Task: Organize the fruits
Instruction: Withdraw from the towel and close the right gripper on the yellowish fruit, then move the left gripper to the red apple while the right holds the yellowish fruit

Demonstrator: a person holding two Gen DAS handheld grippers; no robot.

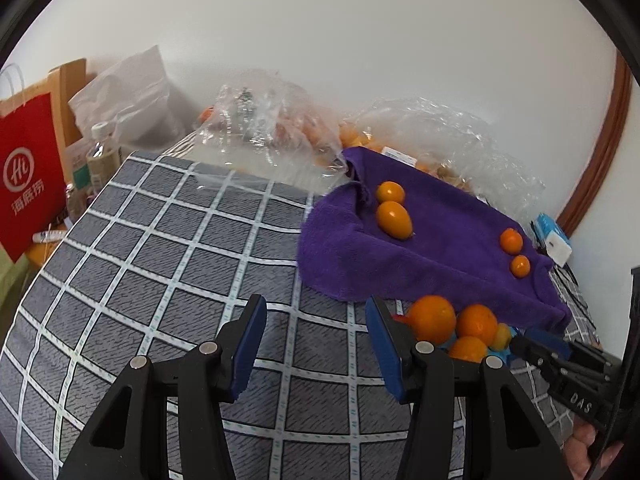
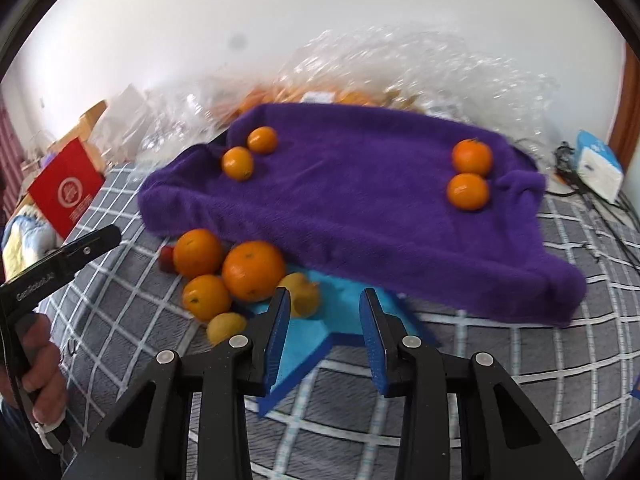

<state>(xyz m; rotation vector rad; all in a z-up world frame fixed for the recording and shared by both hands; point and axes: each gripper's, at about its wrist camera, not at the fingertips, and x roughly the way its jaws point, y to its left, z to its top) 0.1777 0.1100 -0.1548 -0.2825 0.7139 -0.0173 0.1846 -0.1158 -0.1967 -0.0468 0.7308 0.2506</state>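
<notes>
A purple towel [image 2: 360, 208] lies on the checked tablecloth [image 1: 160, 264] and carries two pairs of small oranges: one pair at its far left [image 2: 238, 163] and one at its right [image 2: 468, 191]. A pile of larger oranges [image 2: 254, 276] and yellow fruits [image 2: 226, 326] sits at the towel's near edge on a blue star-shaped tray [image 2: 320, 344]. My right gripper [image 2: 324, 332] is open and empty just above the tray, beside the pile. My left gripper [image 1: 316, 340] is open and empty over the cloth, left of the pile [image 1: 434, 318].
Crumpled clear plastic bags [image 1: 272, 128] with more fruit lie behind the towel by the wall. A red paper bag [image 1: 28, 176] and bottles [image 1: 102, 152] stand at the far left. A blue and white tissue pack [image 2: 600, 168] and cables lie at the right.
</notes>
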